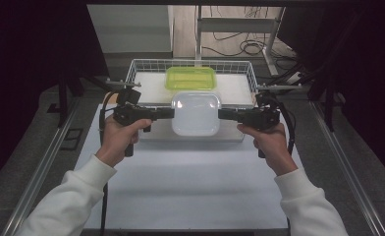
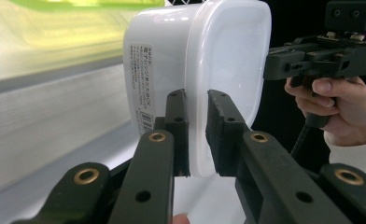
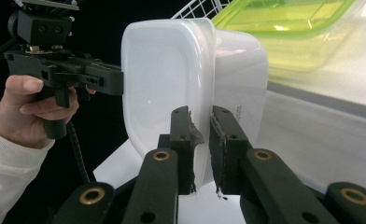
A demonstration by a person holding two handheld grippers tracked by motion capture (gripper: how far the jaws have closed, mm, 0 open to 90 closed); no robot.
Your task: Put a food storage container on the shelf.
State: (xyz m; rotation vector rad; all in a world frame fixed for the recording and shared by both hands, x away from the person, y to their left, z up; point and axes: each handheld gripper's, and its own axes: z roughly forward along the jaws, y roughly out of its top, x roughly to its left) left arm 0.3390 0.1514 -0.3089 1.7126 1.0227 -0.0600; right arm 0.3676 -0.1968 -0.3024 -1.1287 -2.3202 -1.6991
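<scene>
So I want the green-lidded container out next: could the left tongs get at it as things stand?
Probably not yet: the left tongs are shut on the white container's rim, which hangs in front of the green-lidded container in the wire basket.

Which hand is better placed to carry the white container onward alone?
Neither clearly: left gripper and right gripper each pinch an opposite rim of the white container, so both seem needed.

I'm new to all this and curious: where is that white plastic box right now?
In the high view the white box sits mid-table, gripped by its rim between the left gripper and right gripper, just in front of the green-lidded box in the wire basket.
</scene>
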